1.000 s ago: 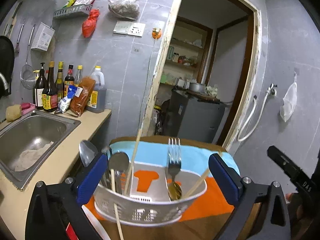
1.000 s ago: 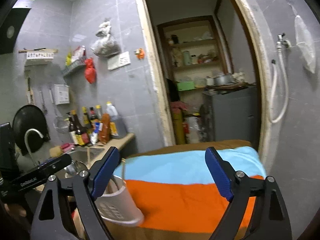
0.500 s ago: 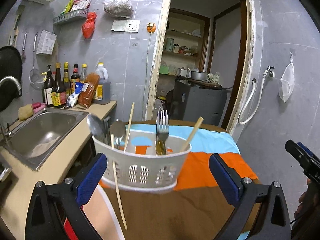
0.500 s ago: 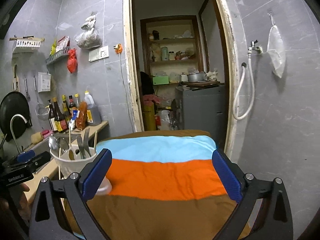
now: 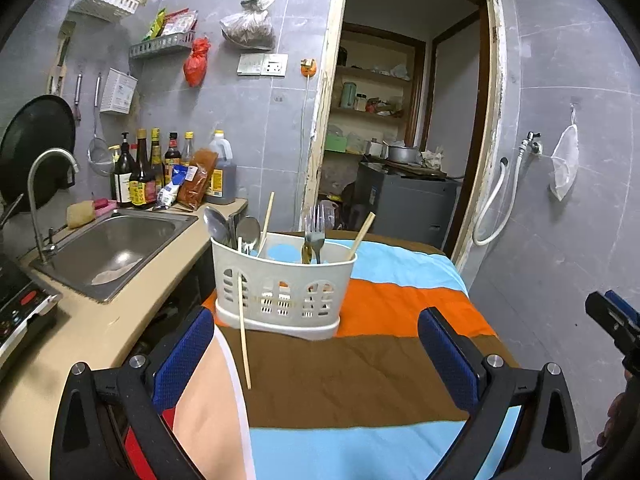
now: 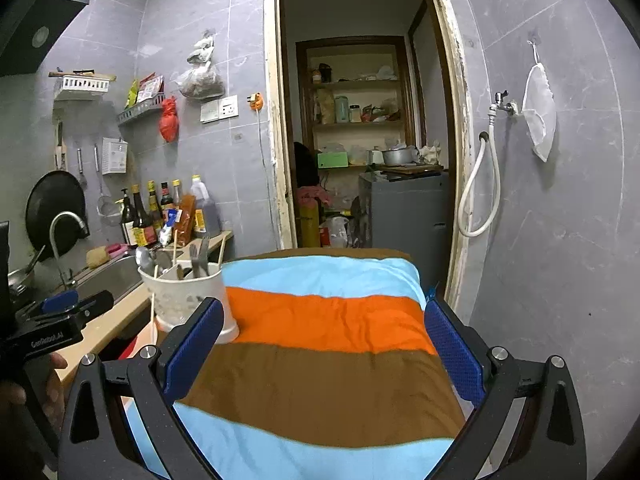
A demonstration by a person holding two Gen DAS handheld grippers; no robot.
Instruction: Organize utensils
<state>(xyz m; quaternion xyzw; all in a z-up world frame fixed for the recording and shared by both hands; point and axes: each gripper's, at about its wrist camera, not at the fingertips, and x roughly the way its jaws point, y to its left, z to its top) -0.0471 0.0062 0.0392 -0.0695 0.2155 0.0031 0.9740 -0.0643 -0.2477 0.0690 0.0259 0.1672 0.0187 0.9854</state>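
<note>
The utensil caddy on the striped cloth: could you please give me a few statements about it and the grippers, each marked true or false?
1. The white utensil caddy stands upright on the striped cloth. True.
2. The left gripper is clamped on the caddy. False: its jaws are wide open, with the caddy beyond them, untouched.
3. A fork stands in the caddy with its tines up. True.
4. Every chopstick is inside the caddy. False: one chopstick leans against the outside of its front wall, with its tip on the cloth.
5. The right gripper holds a spoon. False: it is open and empty.
6. Spoons sit at the sink-side end of the caddy. True.
</note>
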